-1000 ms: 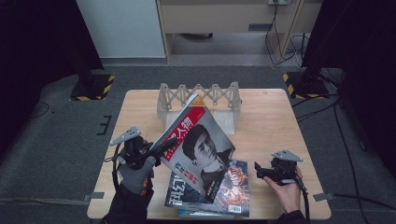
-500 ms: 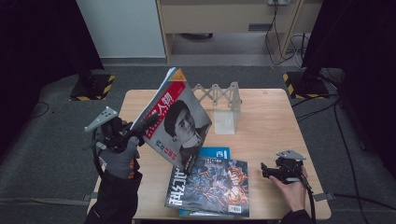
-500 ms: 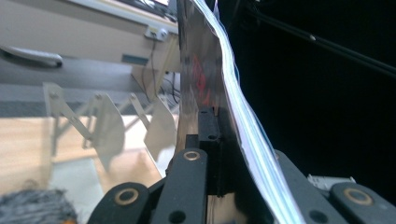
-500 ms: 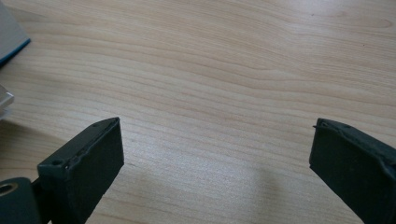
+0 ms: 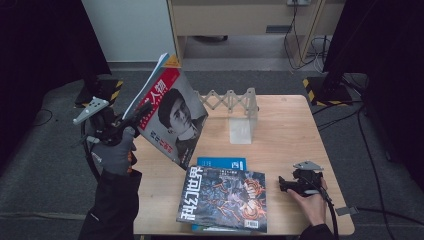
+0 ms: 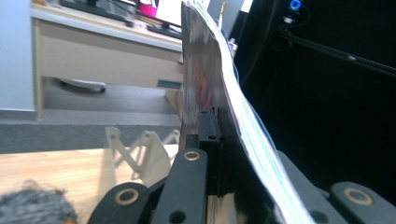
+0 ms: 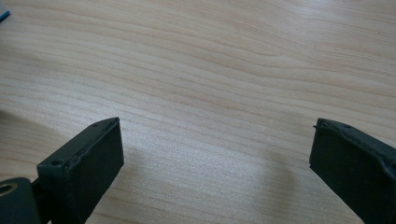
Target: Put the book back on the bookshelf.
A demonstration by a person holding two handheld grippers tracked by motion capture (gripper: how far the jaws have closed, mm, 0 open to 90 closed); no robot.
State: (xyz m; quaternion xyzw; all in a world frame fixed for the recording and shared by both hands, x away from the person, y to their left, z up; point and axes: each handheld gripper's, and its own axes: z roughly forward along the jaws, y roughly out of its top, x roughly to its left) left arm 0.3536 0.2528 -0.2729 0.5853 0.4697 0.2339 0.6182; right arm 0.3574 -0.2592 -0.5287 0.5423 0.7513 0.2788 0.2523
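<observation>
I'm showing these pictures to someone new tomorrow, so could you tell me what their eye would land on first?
First, the red-and-white magazine with a portrait on its cover, held tilted in the air over the table's left edge, clamped in the left gripper. Next, the dark illustrated magazine lying flat at the near edge of the wooden table, on top of a blue one. Behind them stands a pale folding rack, and the right gripper rests open at the near right.

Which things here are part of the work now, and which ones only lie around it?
In the work:
- red-covered magazine, lifted off the table
- left gripper, shut on its edge
- white folding rack
- magazine stack

Lying about:
- right gripper, open, resting on the wooden table
- cables on the floor
- wooden cabinet
</observation>
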